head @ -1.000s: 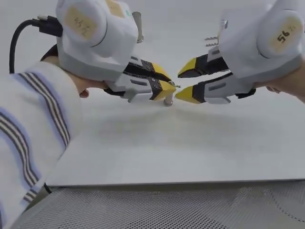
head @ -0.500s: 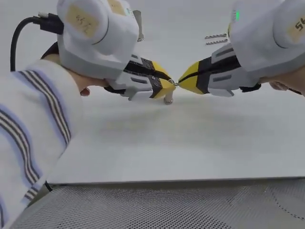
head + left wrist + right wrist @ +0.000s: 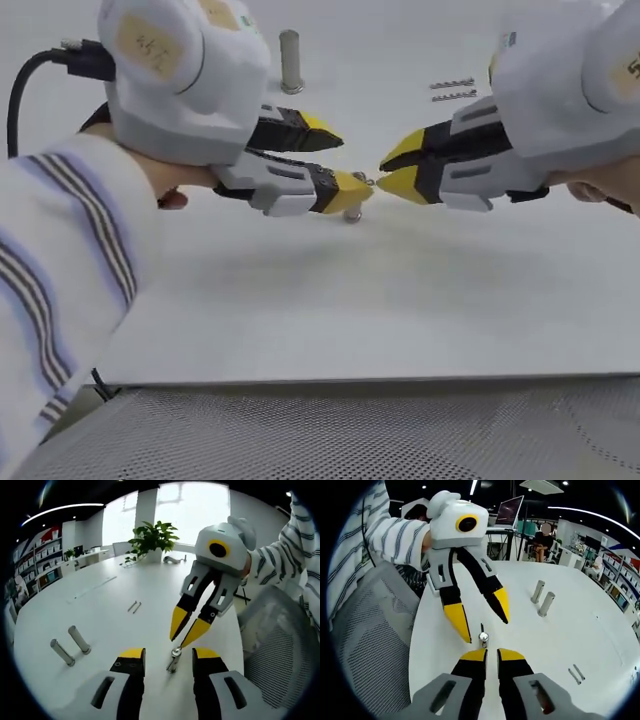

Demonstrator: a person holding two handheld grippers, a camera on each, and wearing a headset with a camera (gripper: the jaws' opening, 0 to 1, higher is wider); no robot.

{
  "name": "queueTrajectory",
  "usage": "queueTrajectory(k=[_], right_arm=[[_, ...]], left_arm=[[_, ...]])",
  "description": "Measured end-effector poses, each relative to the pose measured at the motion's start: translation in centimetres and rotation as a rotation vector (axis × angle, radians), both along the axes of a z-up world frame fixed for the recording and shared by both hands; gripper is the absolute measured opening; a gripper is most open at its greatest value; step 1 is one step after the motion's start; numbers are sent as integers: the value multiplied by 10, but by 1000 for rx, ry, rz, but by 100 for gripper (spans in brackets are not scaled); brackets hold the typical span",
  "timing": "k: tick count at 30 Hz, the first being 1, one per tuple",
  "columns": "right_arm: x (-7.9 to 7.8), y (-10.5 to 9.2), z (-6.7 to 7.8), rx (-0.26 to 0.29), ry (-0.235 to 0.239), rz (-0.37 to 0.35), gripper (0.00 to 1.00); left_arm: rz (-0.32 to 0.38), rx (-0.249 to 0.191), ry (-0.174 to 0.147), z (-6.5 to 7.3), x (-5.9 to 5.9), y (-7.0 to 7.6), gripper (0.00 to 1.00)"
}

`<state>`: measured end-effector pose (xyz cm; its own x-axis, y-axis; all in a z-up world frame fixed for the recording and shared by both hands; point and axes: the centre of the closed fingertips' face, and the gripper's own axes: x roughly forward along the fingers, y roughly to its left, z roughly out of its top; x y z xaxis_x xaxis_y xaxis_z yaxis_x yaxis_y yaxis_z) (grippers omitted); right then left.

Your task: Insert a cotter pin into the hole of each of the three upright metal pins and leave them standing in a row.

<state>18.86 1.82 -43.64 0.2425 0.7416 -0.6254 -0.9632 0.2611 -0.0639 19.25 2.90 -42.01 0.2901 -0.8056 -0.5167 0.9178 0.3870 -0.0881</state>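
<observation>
left gripper (image 3: 335, 160): jaws are spread wide apart, nothing gripped. In the left gripper view (image 3: 169, 653) they are seen on either side of one upright metal pin (image 3: 172, 661), with no contact that can be made out.

right gripper (image 3: 383, 170): brought in from the opposite side, tips pointed at the top of that same pin. Jaws are drawn close, and a thin gap is seen between them in its own view (image 3: 492, 655). Whether anything is pinched there honestly can't be told.

metal pin: stood upright on the white counter (image 3: 350, 300), right between the two grippers (image 3: 483, 640). In the head view only its foot is seen, below the left gripper's lower jaw (image 3: 352, 213).

cotter pin (image 3: 481, 628): seen at the head of that pin, a thin wire poking out from it. Its little loop is spotted just off the right gripper's tips (image 3: 367, 181).

other two metal pins (image 3: 79, 640): stood side by side, well apart from the one being worked on (image 3: 542, 598). One is picked up at the back of the head view (image 3: 289, 62).

spare cotter pins (image 3: 452, 90): two are laid flat on the counter next to each other, further back (image 3: 133, 607).

striped sleeve (image 3: 60, 270): seen behind the left gripper.
</observation>
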Motion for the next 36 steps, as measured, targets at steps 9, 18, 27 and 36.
queueTrajectory(k=[9,18,27,36], right_arm=[[-8,7,-11,105,78,-42,17],[-10,19,-26,191,153,-86,21],[-7,24,-39,220,165,-94,20],[-2,25,-44,237,152,-102,15]], left_arm=[[129,-92,-12,13,7,16,69],[175,-151,-4,25,-3,24,92],[157,-97,-8,15,-21,25,99],[176,-83,40,0,-33,23,99]])
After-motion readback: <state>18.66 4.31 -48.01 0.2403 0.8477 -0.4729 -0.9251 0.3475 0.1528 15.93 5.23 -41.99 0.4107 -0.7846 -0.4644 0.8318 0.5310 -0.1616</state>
